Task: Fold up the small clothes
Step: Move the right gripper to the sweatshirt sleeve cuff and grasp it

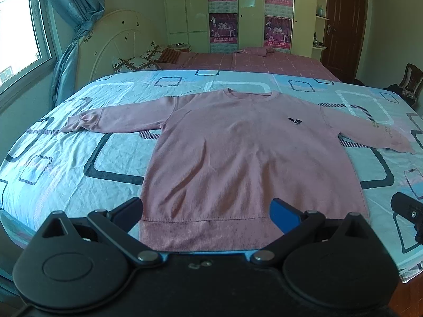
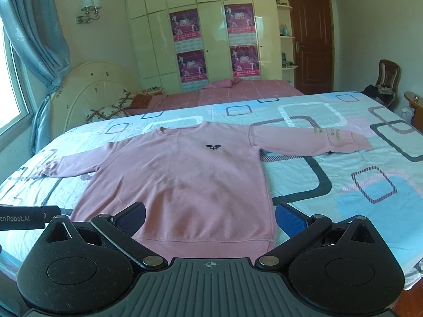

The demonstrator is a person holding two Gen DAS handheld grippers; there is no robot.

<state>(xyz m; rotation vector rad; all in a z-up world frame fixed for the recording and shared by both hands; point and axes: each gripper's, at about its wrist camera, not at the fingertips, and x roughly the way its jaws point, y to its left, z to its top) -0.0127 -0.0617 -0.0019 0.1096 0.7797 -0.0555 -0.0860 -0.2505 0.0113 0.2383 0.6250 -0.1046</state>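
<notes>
A pink long-sleeved sweatshirt (image 1: 238, 153) (image 2: 179, 174) lies flat and face up on the bed, both sleeves spread out sideways, with a small dark emblem (image 1: 294, 120) on the chest. Its ribbed hem faces me. My left gripper (image 1: 206, 211) hovers open just above the hem, nothing between its fingers. My right gripper (image 2: 210, 215) is also open, above the hem's right part, holding nothing. The right gripper's tip (image 1: 407, 211) shows at the right edge of the left wrist view, and the left gripper's body (image 2: 23, 218) at the left edge of the right wrist view.
The bed sheet (image 1: 79, 158) (image 2: 343, 185) is light blue with rounded-square patterns. Behind it are a pink-covered bed (image 1: 251, 60), pillows (image 1: 137, 63), a cream headboard (image 2: 87, 89), wardrobes with posters (image 2: 211, 39), a brown door (image 2: 312, 39) and a chair (image 2: 387, 79). A window and curtain (image 1: 66, 39) are left.
</notes>
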